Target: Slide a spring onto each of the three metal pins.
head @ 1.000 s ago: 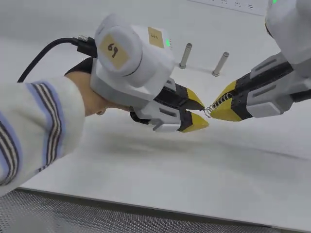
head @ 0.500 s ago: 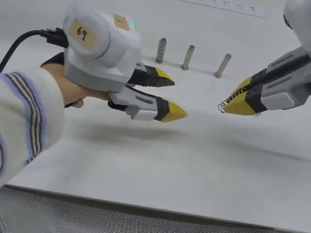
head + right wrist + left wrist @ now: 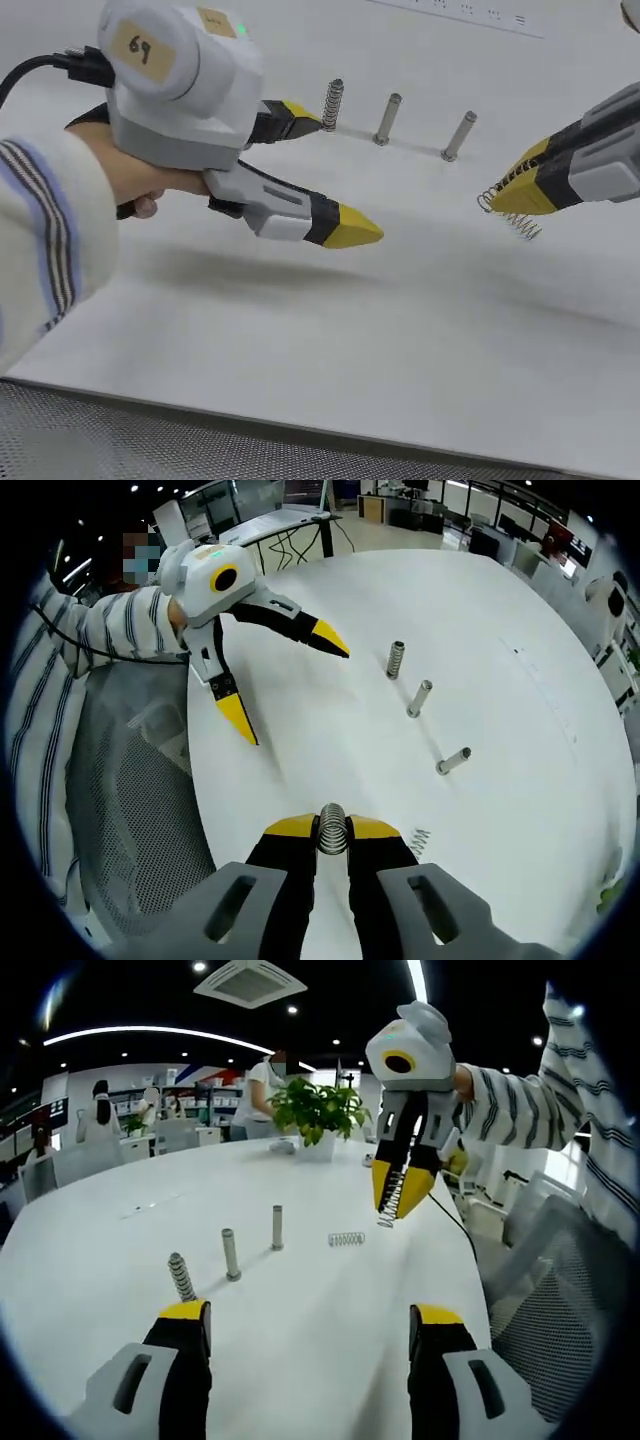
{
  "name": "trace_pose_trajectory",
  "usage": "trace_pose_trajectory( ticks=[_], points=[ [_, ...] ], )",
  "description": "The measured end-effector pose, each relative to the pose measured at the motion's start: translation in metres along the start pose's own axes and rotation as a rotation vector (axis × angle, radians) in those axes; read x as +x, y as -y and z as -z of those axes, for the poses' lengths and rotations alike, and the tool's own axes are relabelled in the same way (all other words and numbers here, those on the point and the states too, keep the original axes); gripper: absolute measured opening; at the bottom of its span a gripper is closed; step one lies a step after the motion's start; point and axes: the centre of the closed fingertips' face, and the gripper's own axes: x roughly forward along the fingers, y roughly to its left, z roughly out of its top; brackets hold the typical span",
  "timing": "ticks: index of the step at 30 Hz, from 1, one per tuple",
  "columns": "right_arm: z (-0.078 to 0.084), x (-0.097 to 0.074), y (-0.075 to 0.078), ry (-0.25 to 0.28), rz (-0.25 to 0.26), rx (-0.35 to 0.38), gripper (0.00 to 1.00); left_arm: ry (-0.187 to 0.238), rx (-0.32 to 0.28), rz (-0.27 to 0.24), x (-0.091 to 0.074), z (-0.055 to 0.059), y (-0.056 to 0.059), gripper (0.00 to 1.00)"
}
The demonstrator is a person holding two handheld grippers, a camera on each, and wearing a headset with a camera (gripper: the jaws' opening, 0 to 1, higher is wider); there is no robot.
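We hold a spring point(image 3: 391, 1198) clamped in the right gripper point(image 3: 333, 826), axis along the jaws — the nearest bare pin point(image 3: 459, 134) stands upright toward the surface's point(image 3: 400, 340) far edge. Our left gripper point(image 3: 310, 1312) has its jaws gaping wide.

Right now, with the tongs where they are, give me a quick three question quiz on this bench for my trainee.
1. How many of the three metal pins stand bare?
2. The right tongs hold: A a pin, B a spring, C nothing.
3. True or false: the left tongs are shut.
Key: 1 two; 2 B; 3 false.
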Motion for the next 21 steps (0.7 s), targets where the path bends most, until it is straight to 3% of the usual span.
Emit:
trace_pose_trajectory(
  ticks=[6,8,10,17,21],
  points=[
    [-0.004,-0.003,0.006,-0.014,0.003,-0.002,0.08,0.015,-0.012,0.010,0.000,-0.003,0.005,0.98],
    [-0.006,-0.003,0.008,-0.021,0.005,-0.005,0.08,0.012,-0.011,0.008,0.000,-0.002,0.004,0.98],
    [-0.007,-0.004,0.009,-0.026,0.003,-0.006,0.08,0.019,-0.008,-0.037,-0.001,-0.003,-0.004,0.98],
    [-0.013,-0.005,0.018,-0.060,0.006,-0.025,0.08,0.005,-0.021,-0.049,-0.006,-0.001,-0.008,0.98],
    [-0.020,-0.008,0.025,-0.073,0.013,-0.045,0.08,0.019,-0.049,-0.069,-0.009,-0.005,-0.011,0.98]
  ],
)
